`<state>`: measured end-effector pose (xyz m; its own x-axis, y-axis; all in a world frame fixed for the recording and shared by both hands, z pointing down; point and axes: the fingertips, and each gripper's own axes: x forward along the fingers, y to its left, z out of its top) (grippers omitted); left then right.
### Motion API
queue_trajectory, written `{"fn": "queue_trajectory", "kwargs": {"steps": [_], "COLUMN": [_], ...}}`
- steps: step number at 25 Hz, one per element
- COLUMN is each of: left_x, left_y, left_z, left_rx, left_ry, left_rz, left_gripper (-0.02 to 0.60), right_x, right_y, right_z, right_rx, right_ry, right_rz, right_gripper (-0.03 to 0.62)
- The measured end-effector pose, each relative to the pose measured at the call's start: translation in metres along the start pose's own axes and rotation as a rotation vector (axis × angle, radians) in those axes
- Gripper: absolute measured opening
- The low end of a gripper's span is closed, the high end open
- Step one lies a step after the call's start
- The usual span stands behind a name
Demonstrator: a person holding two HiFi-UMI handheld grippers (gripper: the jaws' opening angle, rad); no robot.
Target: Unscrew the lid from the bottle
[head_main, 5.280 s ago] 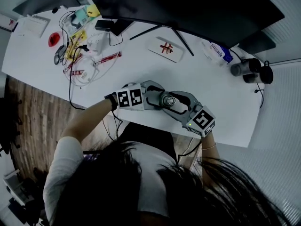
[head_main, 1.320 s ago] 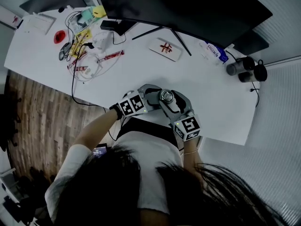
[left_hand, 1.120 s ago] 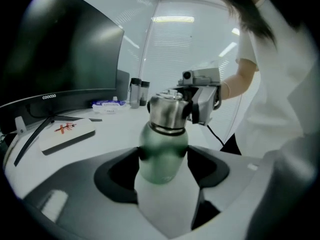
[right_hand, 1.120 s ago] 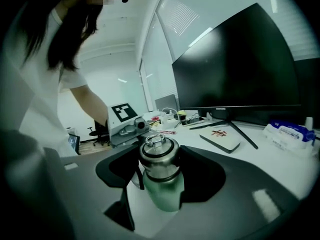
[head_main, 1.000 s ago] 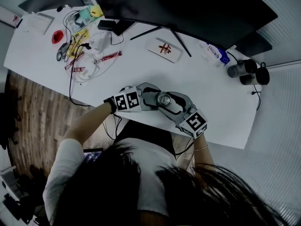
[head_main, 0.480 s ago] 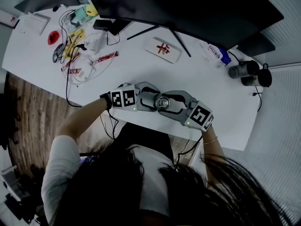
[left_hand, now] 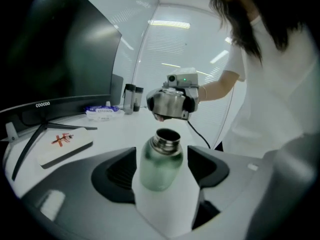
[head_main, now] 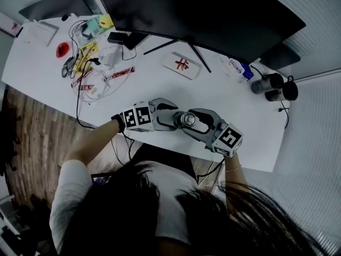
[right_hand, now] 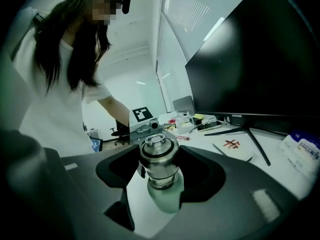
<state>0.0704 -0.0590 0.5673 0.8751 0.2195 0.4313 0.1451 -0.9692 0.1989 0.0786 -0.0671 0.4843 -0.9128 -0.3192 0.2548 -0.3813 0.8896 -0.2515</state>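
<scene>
Seen from the head view, a person at a white bench (head_main: 234, 105) brings two handheld grippers together near its front edge, at about 6 o'clock from a dark monitor (head_main: 202, 9). The left gripper (head_main: 162, 116) has its jaws closed on the body of a pale green bottle (left_hand: 159, 166), whose steel neck is bare and whose mouth is open. The right gripper (head_main: 198, 124) has its jaws clamped around the steel lid (left_hand: 169, 104), which in the left gripper view sits just clear of the bottle's mouth, at 12 o'clock from it. The unscrewing appears finished, with the lid free of the threads. The next move is probably to carry the lid away and set it down on the bench while the left jaws keep the bottle steady.
</scene>
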Motion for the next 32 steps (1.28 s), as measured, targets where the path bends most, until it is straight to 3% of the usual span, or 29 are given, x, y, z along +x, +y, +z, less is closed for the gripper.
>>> {"fn": "queue_trajectory", "kwargs": {"steps": [5, 10, 16, 24, 32], "left_x": [-0.021, -0.047, -0.079, -0.121, -0.145], "left_y": [0.009, 0.017, 0.029, 0.045, 0.053], "left_z": [0.04, 0.081, 0.125, 0.178, 0.205], "left_rx": [-0.027, -0.002, 0.012, -0.09, -0.133], "left_ry": [-0.115, -0.197, -0.301, -0.484, -0.568], "left_rz": [0.102, 0.192, 0.319, 0.513, 0.702], "left_gripper": [0.357, 0.356, 0.341, 0.273, 0.234], "right_x": [-0.019, -0.035, -0.061, -0.089, -0.106], "right_y": [-0.01, -0.014, -0.029, -0.034, -0.04], "right_z": [0.022, 0.043, 0.079, 0.13, 0.154], "right_rx": [0.036, 0.065, 0.095, 0.011, -0.084], "right_ry": [-0.078, -0.126, -0.254, -0.359, -0.36], "right_rz": [-0.148, -0.269, -0.414, -0.652, -0.822], "right_gripper": [0.252, 0.252, 0.252, 0.252, 0.252]}}
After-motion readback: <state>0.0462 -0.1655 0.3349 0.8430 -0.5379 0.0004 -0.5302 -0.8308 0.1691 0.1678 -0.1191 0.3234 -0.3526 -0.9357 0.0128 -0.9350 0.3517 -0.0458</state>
